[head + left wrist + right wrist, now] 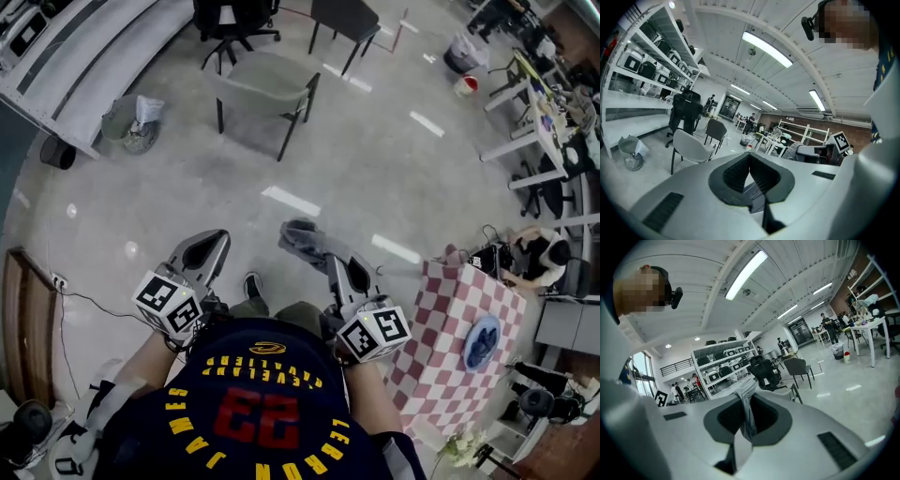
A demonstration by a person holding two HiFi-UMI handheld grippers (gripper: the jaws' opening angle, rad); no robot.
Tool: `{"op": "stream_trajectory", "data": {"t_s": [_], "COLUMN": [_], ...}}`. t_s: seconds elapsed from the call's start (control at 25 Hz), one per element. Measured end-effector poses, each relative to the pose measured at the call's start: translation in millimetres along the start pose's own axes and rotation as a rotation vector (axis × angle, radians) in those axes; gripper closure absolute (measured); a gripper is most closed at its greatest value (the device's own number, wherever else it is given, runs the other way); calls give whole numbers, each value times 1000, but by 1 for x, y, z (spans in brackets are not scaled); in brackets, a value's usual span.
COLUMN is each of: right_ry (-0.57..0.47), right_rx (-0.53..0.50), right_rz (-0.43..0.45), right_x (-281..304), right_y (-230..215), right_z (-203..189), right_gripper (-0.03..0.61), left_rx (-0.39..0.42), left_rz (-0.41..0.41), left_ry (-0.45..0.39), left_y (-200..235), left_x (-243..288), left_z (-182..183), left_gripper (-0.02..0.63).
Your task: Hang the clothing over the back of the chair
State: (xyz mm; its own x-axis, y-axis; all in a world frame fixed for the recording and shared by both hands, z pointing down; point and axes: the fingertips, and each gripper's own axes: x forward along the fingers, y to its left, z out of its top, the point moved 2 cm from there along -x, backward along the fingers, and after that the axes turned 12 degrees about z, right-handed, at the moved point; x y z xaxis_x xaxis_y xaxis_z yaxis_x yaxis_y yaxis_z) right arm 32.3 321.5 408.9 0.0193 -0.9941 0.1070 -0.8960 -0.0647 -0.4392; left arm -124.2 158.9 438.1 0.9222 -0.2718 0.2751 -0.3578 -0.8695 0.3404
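Pointing forward side by side, the right gripper (330,257) clamps one grey garment (301,235) and the left gripper (214,242) is closed on nothing; one grey chair (263,86) stands ahead.

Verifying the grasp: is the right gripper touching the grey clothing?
Touching: in the right gripper view, the right gripper is shut on the grey clothing.
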Motion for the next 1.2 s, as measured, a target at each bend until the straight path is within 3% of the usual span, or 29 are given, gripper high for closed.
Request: {"op": "stream_trajectory", "data": {"t_s": [0.2, 0.44, 0.8, 1.2], "right_ry": [43, 64, 66, 83], "right_rx": [-2, 17, 63, 76], "right_rz": [-8, 11, 112, 185], "right_x": [27, 60, 122, 169], "right_y": [-11, -35, -95, -183], "right_z": [4, 6, 23, 75], "right_gripper": [557, 557, 557, 557], "left_rx": [-45, -27, -27, -20], "left_rz": [-14, -7, 125, 185], "left_ry": [21, 19, 24, -6], "left_y": [14, 26, 57, 47], "left_x": [26, 56, 103, 203], "left_z": [-1, 12, 32, 80], "left_gripper": [611, 611, 611, 611]}}
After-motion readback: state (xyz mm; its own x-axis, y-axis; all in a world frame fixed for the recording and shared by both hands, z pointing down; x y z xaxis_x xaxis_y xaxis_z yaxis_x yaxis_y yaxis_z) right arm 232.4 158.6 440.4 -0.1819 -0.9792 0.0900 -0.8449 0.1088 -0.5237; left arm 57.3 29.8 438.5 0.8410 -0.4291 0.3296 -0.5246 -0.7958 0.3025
